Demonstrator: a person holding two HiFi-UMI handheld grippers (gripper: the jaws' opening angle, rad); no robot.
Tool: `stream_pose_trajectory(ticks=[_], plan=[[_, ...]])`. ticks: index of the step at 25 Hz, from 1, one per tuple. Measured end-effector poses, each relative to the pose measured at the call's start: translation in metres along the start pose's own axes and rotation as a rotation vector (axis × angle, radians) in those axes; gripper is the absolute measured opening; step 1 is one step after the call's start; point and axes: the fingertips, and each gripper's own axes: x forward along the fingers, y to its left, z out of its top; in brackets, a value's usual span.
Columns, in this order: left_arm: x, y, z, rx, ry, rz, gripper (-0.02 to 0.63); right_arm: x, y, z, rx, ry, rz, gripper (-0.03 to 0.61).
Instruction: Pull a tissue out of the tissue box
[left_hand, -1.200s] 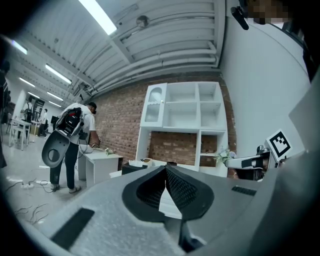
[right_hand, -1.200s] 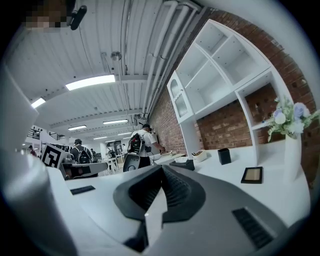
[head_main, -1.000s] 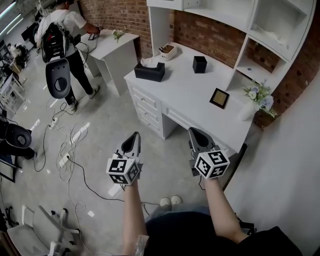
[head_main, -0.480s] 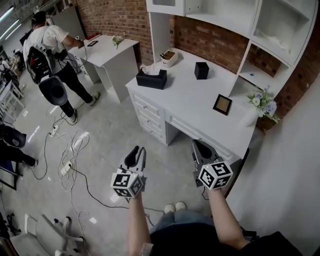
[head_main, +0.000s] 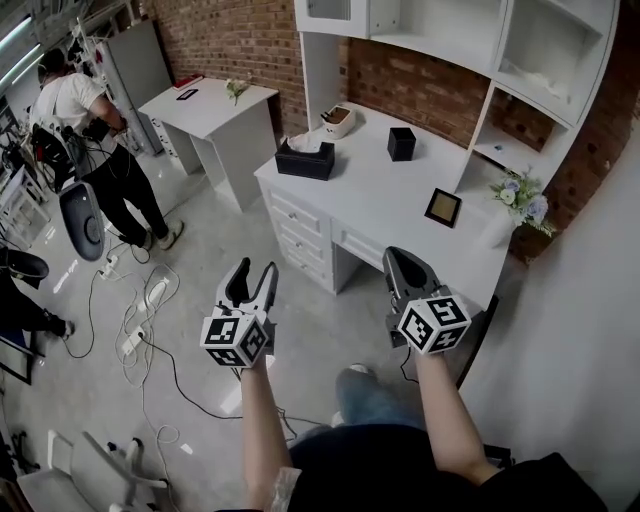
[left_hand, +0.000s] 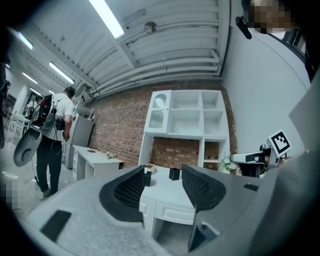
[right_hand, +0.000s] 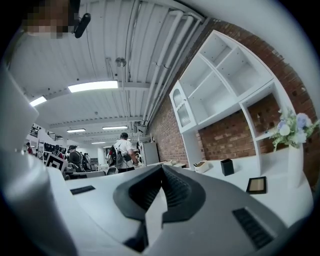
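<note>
The black tissue box (head_main: 305, 160), with a white tissue (head_main: 300, 143) sticking out of its top, stands at the left end of the white desk (head_main: 380, 215), far ahead of both grippers. My left gripper (head_main: 252, 276) hangs over the floor short of the desk. Its jaws are opening and nothing is between them. In the left gripper view the left gripper (left_hand: 163, 184) frames the desk, and the tissue box (left_hand: 148, 178) peeks out beside the left pad. My right gripper (head_main: 404, 262) is shut and empty near the desk's front edge; the right gripper (right_hand: 161, 173) shows its pads meeting.
On the desk stand a black cup (head_main: 401, 143), a small picture frame (head_main: 440, 207), a basket (head_main: 338, 120) and a vase of flowers (head_main: 515, 200). White shelves rise behind it. A second white table (head_main: 205, 105), a person (head_main: 85, 150) and floor cables (head_main: 140, 330) are at the left.
The left gripper's jaws have gone from shut to wide apart. Both grippers have risen a little toward the desk. The person at the left has shifted farther left.
</note>
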Motion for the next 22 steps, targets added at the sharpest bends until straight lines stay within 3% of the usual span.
stream_pose_trajectory(ticks=[12, 22], plan=[[0.068, 0.044, 0.011, 0.037, -0.020, -0.006, 0.207, 0.075, -0.025, 0.010, -0.022, -0.041, 0.005, -0.002], [0.215, 0.120, -0.011, 0.031, 0.047, 0.003, 0.207, 0.237, -0.100, -0.009, 0.019, 0.006, 0.009, -0.002]])
